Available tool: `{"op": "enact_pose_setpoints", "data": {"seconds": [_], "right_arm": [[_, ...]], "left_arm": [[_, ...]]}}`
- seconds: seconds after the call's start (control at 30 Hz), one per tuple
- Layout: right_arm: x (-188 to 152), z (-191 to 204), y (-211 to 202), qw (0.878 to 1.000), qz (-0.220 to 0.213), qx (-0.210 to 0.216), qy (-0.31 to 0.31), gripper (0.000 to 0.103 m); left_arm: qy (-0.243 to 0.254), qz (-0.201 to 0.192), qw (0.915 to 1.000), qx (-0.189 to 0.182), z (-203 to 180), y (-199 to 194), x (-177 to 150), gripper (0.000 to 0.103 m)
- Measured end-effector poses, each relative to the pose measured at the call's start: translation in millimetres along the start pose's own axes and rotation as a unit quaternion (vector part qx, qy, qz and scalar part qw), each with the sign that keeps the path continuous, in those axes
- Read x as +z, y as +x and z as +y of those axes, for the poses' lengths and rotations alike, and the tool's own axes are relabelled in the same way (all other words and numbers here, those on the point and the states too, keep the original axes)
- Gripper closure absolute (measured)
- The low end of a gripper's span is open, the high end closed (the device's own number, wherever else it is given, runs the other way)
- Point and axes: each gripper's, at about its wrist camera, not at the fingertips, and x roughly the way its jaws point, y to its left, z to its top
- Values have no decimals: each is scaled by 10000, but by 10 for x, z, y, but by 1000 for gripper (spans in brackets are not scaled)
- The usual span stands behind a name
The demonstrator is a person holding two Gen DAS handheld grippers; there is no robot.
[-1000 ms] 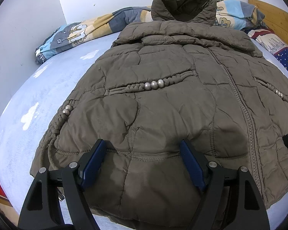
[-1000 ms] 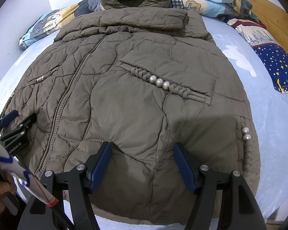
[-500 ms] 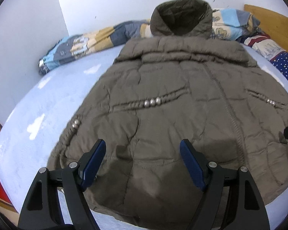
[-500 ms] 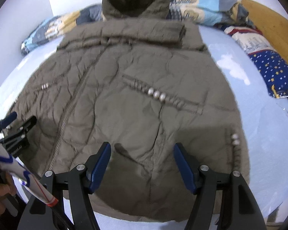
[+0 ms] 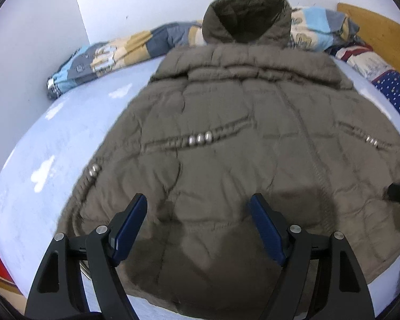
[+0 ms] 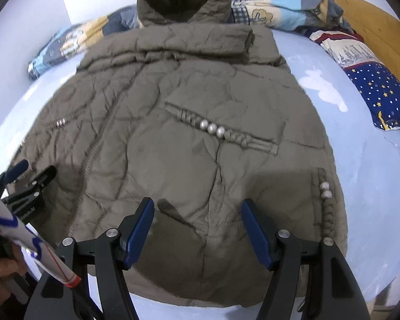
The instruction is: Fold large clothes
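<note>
Because the olive quilted puffer jacket (image 5: 226,160) lies flat, sleeves crossed over its chest, ready for folding, the left gripper (image 5: 198,229) and right gripper (image 6: 197,229) hover above its hem, jaws apart and empty.

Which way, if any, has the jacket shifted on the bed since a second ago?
No. The jacket lies as before: its hood still overlaps the patterned quilt at the same spot.
</note>
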Motion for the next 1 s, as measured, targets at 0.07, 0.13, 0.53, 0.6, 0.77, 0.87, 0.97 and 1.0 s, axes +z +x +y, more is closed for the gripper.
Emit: {"op": "enact_pose_setpoints", "data": {"seconds": [0.07, 0.13, 0.53, 0.6, 0.77, 0.87, 0.97, 1.0], "right_arm": [[6, 3, 23, 10000, 43, -17, 16, 31], [-5, -7, 74, 9998, 165, 11, 67, 31], [47, -136, 50, 9988, 26, 197, 457, 31], [63, -132, 58, 9986, 23, 243, 470, 31], [241, -184, -25, 9986, -69, 215, 471, 31], [468, -286, -139, 9966, -218, 359, 708, 31], [875, -373, -284, 9944, -385, 481, 864, 31], [1024, -385, -335, 9938, -451, 506, 883, 31]], "left_arm": [[9, -217, 9998, -35, -1, -118, 103, 24], [0, -390, 9992, -103, -2, -233, 217, 24], [-110, -733, 9957, -555, 61, -234, 1169, 24], [-126, -661, 9961, -572, 72, -95, 1195, 24], [-444, -411, 9941, -900, 167, 79, 1244, 24], [-407, -662, 9934, -842, 210, 23, 1294, 24], [-342, -609, 9942, -817, 238, 105, 1322, 24], [-395, -553, 9943, -821, 258, 145, 1327, 24]]}}
